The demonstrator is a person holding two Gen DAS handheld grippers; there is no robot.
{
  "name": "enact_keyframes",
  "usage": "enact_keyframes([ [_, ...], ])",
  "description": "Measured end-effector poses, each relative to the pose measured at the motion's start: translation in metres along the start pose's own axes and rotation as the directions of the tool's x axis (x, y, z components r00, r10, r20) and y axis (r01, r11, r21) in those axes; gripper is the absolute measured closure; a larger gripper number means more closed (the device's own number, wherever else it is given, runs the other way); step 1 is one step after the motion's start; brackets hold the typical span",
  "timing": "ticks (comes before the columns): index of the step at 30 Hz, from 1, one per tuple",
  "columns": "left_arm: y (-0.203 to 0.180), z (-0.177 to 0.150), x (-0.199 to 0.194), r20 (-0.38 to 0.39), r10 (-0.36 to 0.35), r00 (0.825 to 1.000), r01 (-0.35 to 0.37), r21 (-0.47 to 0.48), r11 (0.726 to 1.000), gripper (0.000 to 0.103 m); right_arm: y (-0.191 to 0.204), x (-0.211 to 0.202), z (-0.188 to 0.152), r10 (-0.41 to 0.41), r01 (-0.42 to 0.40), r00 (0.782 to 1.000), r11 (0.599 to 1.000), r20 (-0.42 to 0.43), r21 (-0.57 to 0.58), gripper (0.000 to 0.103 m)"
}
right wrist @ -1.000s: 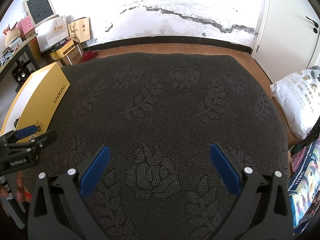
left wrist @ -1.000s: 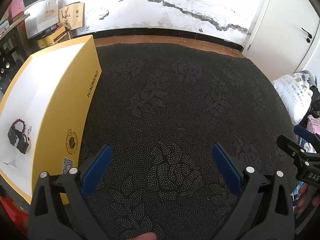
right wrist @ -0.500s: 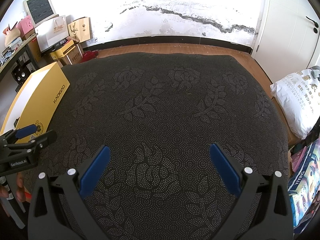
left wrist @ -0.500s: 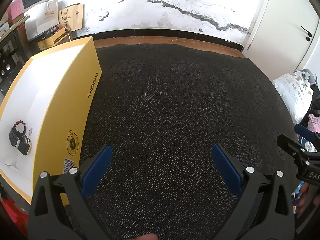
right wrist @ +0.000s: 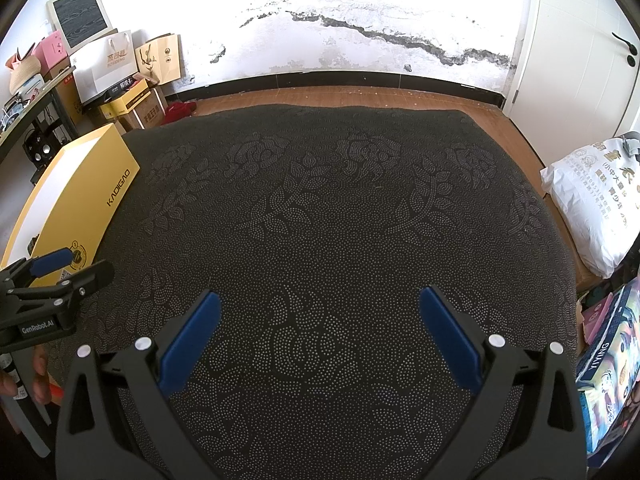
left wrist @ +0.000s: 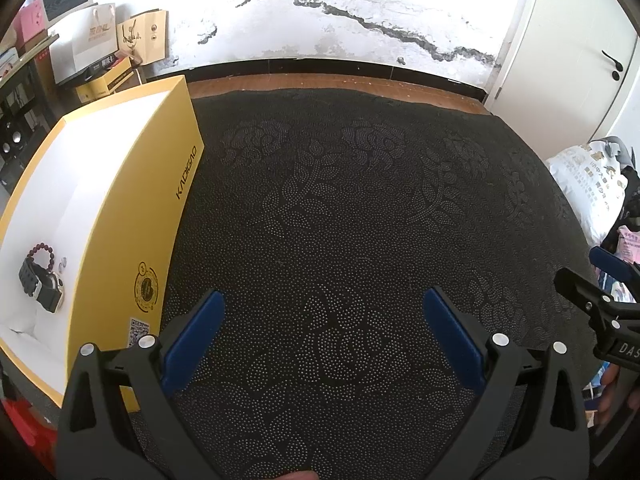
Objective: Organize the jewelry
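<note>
A yellow box (left wrist: 132, 216) with a white inside stands open at the left edge of the dark patterned cloth (left wrist: 340, 220); it also shows in the right wrist view (right wrist: 80, 204). Inside it lie a black watch (left wrist: 40, 286), a dark red bead bracelet (left wrist: 42, 250) and small silver earrings (left wrist: 62, 264). My left gripper (left wrist: 324, 328) is open and empty over the cloth, right of the box. My right gripper (right wrist: 318, 328) is open and empty over the cloth's near middle. Each gripper shows at the other view's edge.
Paper bags and cartons (right wrist: 120, 76) stand at the back left by the wall. A white sack (right wrist: 592, 200) lies on the floor at the right, with a printed box (right wrist: 612, 380) near it. A white door (right wrist: 588, 40) is at the back right.
The left wrist view has shifted slightly, so the box and its contents sit a little lower and nearer. The right gripper has not moved. Both stay open.
</note>
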State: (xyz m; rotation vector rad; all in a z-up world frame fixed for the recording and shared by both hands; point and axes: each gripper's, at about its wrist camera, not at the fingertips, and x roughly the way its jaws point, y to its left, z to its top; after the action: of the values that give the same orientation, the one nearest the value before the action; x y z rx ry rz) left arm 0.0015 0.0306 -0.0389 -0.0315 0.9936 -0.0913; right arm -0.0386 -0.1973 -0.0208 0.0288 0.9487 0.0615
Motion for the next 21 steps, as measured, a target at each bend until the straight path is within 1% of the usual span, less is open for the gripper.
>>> enact_keyframes([
  [14,-0.0013,-0.0021,-0.0017,0.021,0.015,1.0,-0.015,0.004,1.0,0.006,-0.0003,0.0001,-0.0006,0.001,-0.001,1.0,1.0,-0.002,0.0,0.007],
  [21,-0.0021,-0.0012,0.0004,0.002,-0.001,1.0,0.001,0.009,1.0,0.006,-0.0003,0.0003,-0.0008,0.001,-0.001,1.0,1.0,-0.003,-0.001,0.007],
])
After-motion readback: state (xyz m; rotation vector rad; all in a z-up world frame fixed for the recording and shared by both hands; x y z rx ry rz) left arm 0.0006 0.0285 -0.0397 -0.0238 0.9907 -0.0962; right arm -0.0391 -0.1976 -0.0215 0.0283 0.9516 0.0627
